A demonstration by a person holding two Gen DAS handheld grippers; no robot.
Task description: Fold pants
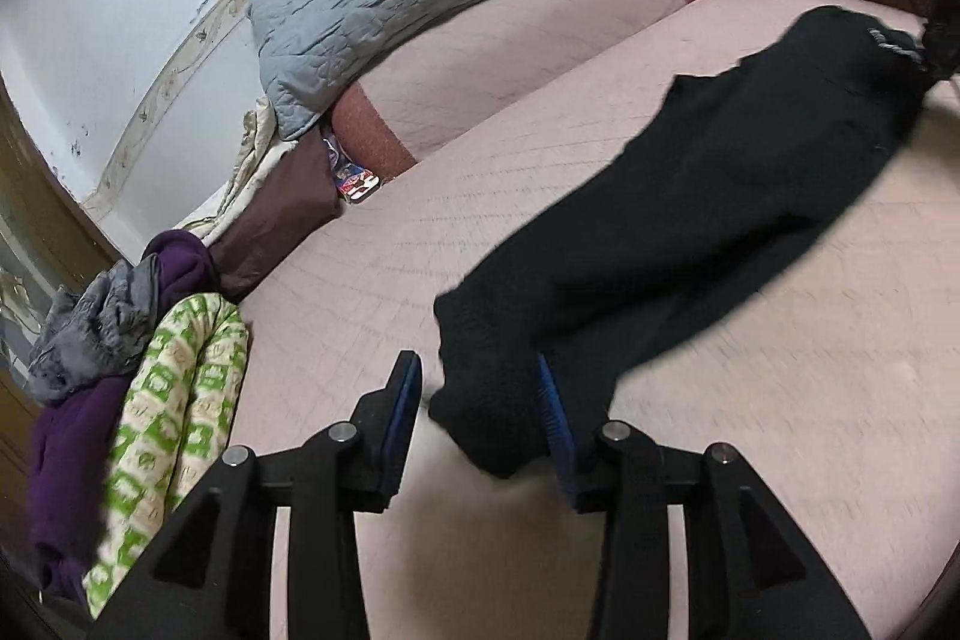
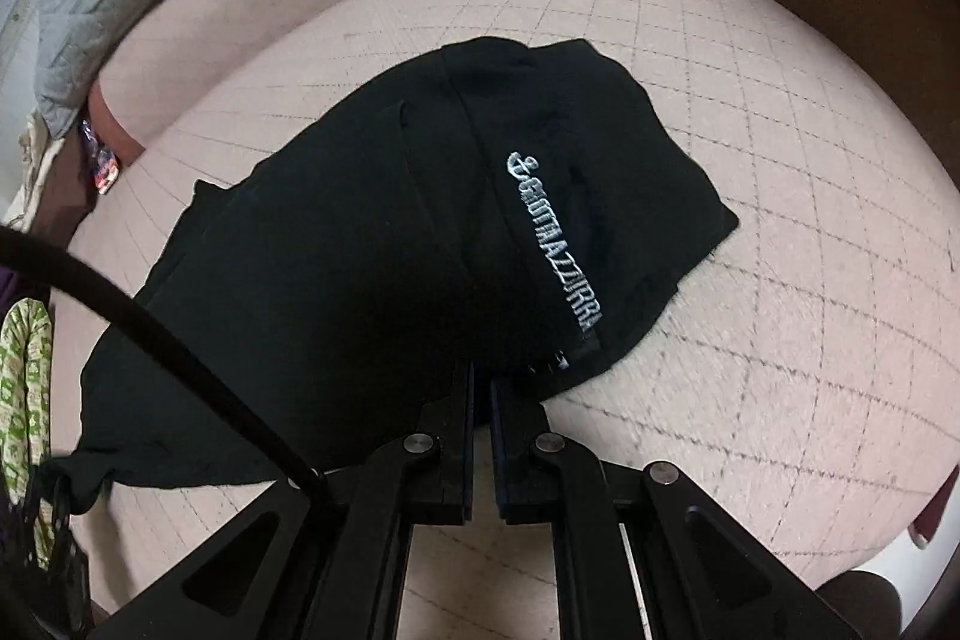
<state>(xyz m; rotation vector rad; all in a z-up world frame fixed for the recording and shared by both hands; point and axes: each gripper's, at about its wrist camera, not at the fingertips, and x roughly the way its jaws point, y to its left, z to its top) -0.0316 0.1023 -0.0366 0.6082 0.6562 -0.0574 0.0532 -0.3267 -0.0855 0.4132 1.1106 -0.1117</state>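
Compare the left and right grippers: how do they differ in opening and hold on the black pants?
Left gripper stands open, pants' leg end loose between its fingers. Right gripper is shut, pinching the pants edge near the white lettering. Both are black with blue pads.

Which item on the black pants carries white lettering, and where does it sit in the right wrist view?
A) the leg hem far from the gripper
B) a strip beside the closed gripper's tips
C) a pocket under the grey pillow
B: the lettering runs down the pants to the edge at the right gripper, whose jaws are shut on that edge.
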